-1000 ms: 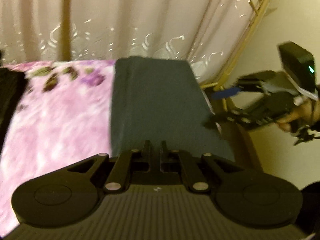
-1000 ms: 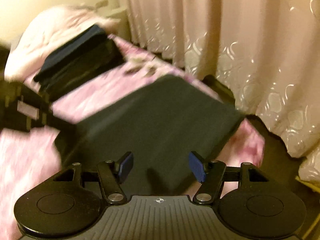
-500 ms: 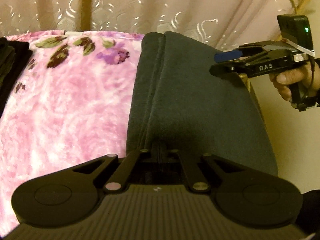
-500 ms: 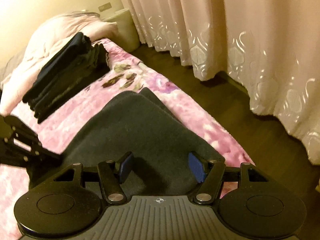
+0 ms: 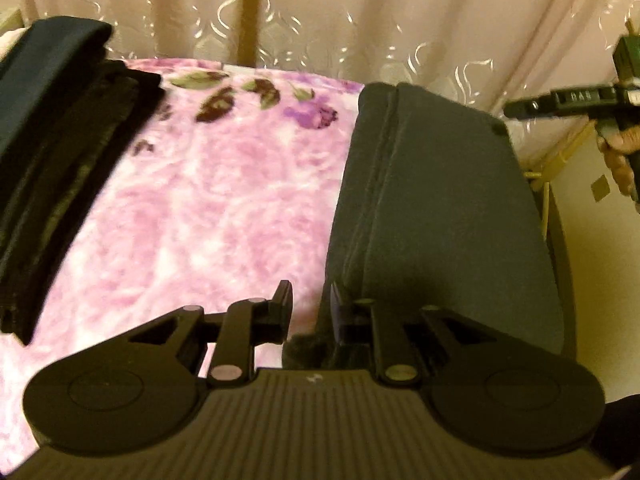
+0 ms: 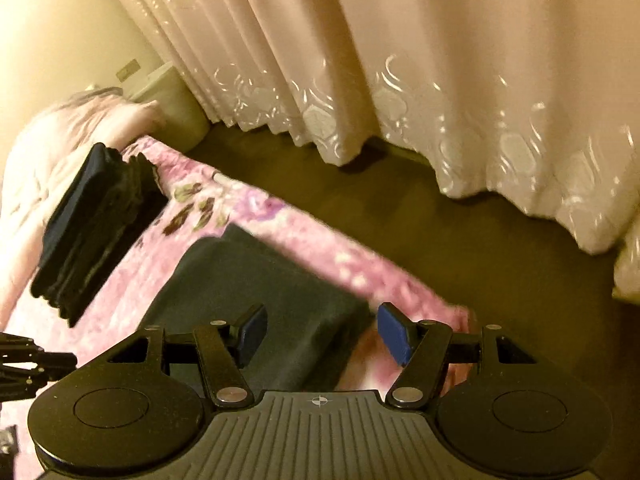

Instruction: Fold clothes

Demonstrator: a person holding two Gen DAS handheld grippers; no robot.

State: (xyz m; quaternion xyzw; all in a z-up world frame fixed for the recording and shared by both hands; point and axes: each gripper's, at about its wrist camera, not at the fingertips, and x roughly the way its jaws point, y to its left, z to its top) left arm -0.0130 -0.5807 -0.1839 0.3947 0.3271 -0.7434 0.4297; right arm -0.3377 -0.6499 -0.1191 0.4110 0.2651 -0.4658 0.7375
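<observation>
Grey folded garment [image 5: 436,208] lies flat; left tool [image 5: 308,308] parted at its edge, right tool [image 6: 320,332] spread wide above.

- the pink floral blanket [image 6: 304,236] is smeared by motion blur along its edge.
- the stack of dark folded clothes [image 5: 48,152] is cut off at the left edge.

Blurred white letters "DAS" on side of right claw [image 5: 516,110], seen from left wrist view.
</observation>
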